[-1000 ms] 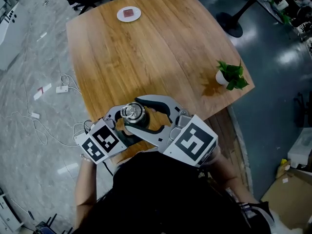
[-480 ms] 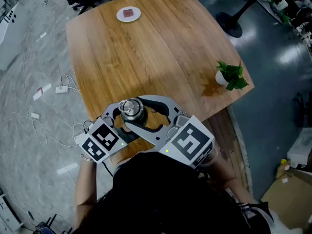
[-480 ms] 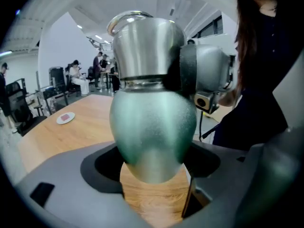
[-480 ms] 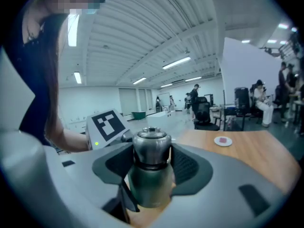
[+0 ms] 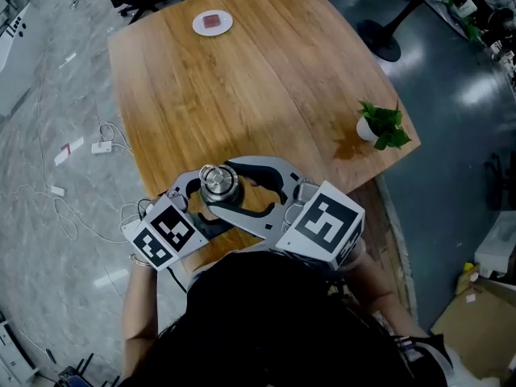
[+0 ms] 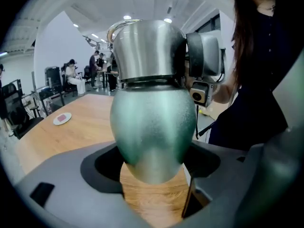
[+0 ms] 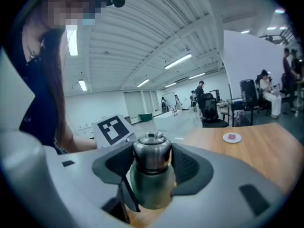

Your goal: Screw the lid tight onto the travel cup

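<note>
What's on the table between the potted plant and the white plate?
Nothing. The head view shows only bare wooden tabletop between the potted plant and the white plate.

A wooden table [image 5: 242, 95] stands on a grey floor [image 5: 48, 135], with office chairs [image 7: 211, 114] beyond, under ceiling strip lights [image 7: 178, 61].

head view: travel cup [image 6: 153, 127] body hidden under lid [image 5: 216, 180] | piece [image 5: 213, 22] on plate [image 5: 197, 25]: unidentifiable
</note>
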{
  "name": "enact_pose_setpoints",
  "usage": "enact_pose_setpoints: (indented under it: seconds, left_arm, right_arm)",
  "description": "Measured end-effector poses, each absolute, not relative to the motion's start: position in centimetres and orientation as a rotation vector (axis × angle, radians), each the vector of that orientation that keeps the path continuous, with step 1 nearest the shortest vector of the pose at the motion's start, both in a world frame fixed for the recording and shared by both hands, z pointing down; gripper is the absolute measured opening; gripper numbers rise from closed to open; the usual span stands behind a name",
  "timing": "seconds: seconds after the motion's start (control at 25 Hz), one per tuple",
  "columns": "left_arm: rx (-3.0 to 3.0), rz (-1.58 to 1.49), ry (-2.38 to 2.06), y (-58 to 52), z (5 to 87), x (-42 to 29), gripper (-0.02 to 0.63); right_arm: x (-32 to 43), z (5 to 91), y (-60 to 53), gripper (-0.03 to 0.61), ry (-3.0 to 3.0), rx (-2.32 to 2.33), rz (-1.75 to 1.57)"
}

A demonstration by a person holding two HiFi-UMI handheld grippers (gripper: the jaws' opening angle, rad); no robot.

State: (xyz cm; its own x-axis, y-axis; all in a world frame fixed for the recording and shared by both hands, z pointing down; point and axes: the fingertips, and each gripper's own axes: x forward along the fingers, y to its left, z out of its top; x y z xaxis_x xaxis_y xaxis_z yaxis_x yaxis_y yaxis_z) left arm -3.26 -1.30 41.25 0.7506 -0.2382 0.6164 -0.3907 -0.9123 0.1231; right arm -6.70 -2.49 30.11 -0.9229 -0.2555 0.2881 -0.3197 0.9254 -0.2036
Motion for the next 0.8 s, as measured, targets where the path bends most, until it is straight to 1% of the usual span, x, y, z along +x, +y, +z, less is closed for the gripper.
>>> enact_pose_setpoints:
  seconds: [0.28, 0.36, 0.48, 0.6, 0.68, 0.8]
  left_arm:
    - [2.606, 0.901, -0.729, -3.3, 41.4, -3.5, 0.373]
    - [2.590, 0.910, -0.763, -3.6, 41.3, -3.4, 0.373]
    - [2.626, 0.869, -0.658, -3.0, 41.0, -3.1, 0.373]
    - [2.700, 0.845, -0.430, -1.1, 40.5, -3.0, 0.374]
    - [2.734, 0.866, -0.295, 0.2, 40.4, -2.7, 0.374]
    - [2.733, 0.884, -0.257, 0.7, 40.7, -2.3, 0.373]
  right_arm:
    - [-6.4, 30.2, -4.1, 0.258, -2.780, 0.827, 0.265]
    - [-6.4, 30.0, -4.4, 0.258, -2.789, 0.855, 0.248]
    - [-6.8, 29.4, -3.5, 0.261, -2.856, 0.668, 0.243]
    - [-6.8, 29.3, -2.0, 0.261, -2.876, 0.358, 0.367]
    - [-6.7, 29.8, -1.3, 0.261, -2.843, 0.213, 0.386]
    - [-7.0, 30.4, -1.0, 0.259, -2.810, 0.195, 0.334]
